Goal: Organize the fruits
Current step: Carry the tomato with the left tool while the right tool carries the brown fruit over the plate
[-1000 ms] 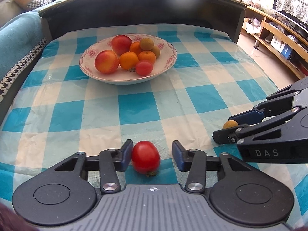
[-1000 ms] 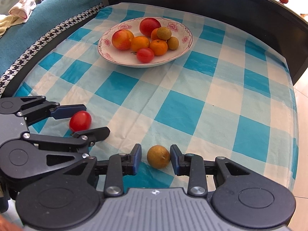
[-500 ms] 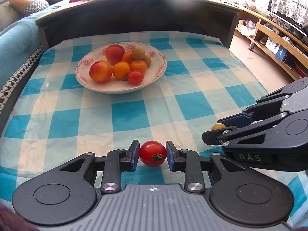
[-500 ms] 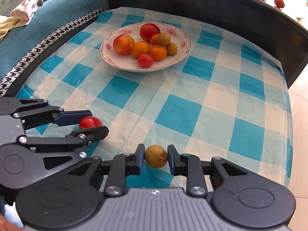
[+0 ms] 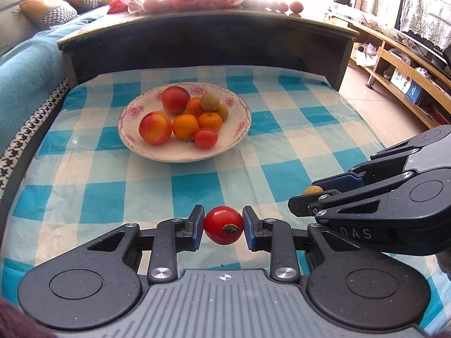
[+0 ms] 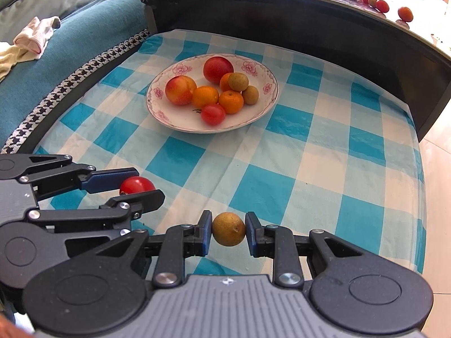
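My left gripper is shut on a red cherry tomato and holds it above the checked tablecloth; it also shows in the right wrist view. My right gripper is shut on a small brownish-yellow round fruit, also lifted; its tip shows in the left wrist view. A white floral bowl, also in the right wrist view, sits farther back and holds peaches, oranges, a tomato and brownish fruits.
The blue and white checked tablecloth covers the low table. A dark raised ledge with more fruit on top runs behind it. A teal sofa lies to the left; the floor and a wooden shelf are to the right.
Both grippers closed on their fruits, the left on the tomato and the right on the brownish fruit, and lifted them off the cloth. The bowl has not moved.
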Demonstrator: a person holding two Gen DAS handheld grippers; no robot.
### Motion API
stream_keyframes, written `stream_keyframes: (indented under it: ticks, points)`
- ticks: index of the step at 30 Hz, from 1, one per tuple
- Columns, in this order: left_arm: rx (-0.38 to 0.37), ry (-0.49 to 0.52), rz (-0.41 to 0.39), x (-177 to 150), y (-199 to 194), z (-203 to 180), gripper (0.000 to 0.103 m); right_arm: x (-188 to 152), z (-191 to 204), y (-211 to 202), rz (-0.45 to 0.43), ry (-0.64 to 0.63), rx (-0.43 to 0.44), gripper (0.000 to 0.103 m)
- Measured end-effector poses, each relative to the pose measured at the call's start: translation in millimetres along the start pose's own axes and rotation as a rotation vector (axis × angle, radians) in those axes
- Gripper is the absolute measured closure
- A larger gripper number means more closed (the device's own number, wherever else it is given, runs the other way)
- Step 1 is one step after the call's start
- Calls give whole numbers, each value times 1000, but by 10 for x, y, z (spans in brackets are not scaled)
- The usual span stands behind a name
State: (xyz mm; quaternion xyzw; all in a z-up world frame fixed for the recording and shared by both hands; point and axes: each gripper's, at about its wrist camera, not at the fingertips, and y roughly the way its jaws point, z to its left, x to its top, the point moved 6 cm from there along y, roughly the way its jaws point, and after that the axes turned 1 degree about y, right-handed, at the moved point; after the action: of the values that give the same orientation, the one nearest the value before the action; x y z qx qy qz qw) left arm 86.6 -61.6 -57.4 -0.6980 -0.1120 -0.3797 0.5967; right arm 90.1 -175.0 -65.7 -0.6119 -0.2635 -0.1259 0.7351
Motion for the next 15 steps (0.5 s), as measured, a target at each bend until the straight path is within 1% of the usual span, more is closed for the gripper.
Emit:
stream_keyframes:
  ticks: [7,15]
  points:
    - [-1,-20,-28,163,-22,97,66,190,5,-28,-31,3,1,64]
    - [20,-29,-60,426,5,221,67,478,-19,-3,-68,27,7,64]
